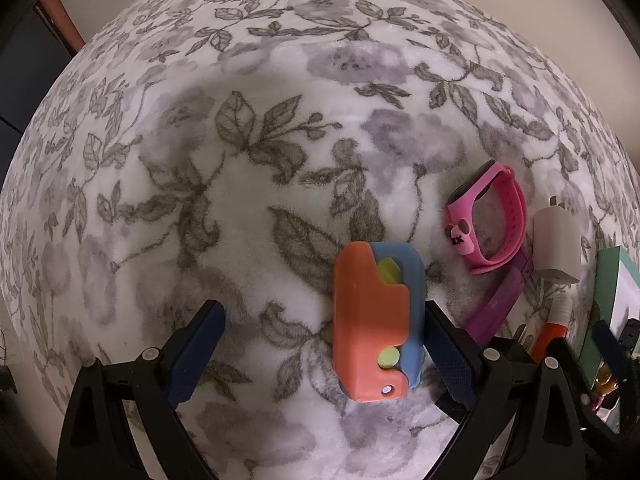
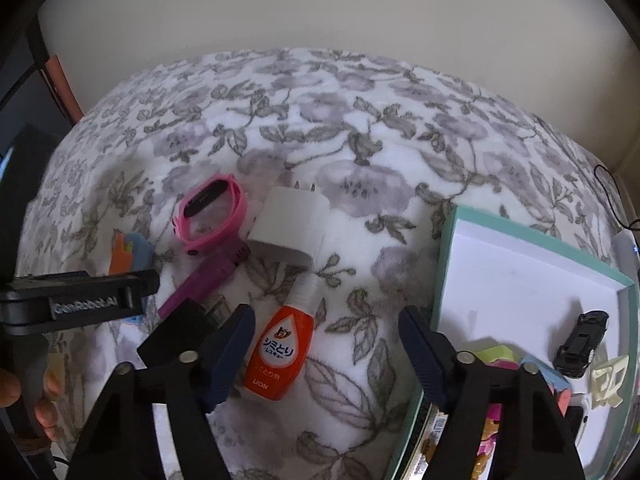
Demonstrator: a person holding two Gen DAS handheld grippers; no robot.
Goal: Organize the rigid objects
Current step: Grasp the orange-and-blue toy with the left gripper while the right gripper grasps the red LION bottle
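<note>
Nearest in the left wrist view: left gripper point(image 1: 326, 350), fingers spread wide and gripping nothing. Between them, close against the inner face of the right-hand finger point(image 1: 450, 354), an orange-and-blue toy block point(image 1: 376, 322) with yellow-green pegs, lying on the floral blanket point(image 1: 240, 200). Whether block and finger actually touch: cannot tell. Beyond and to the right, a pink watch point(image 1: 490, 220) standing on its band, a purple strap point(image 1: 498, 304) lying flat beneath it, and just right of those a white charger point(image 1: 558, 246), prongs pointing away.

Nearest in the right wrist view: right gripper point(image 2: 326, 354), fingers likewise wide apart, clamping nothing. Lying between them, nearer the left-hand finger, an orange stain-remover bottle point(image 2: 278, 346), clear cap pointing away and almost meeting the white charger point(image 2: 290, 226). To the right, a teal-rimmed box point(image 2: 444, 248) with white floor, holding a black toy car point(image 2: 582, 342) near its right wall and several small colourful pieces at the near end, partly hidden behind the gripper. To the left, a black plug point(image 2: 188, 320) beside the purple strap point(image 2: 204, 284); farther off, the pink watch point(image 2: 212, 212), and left of it the orange-and-blue toy block point(image 2: 130, 254), partly covered by the other gripper's black body. Farthest back, floral blanket point(image 2: 340, 128) and a plain pale wall point(image 2: 320, 12).
</note>
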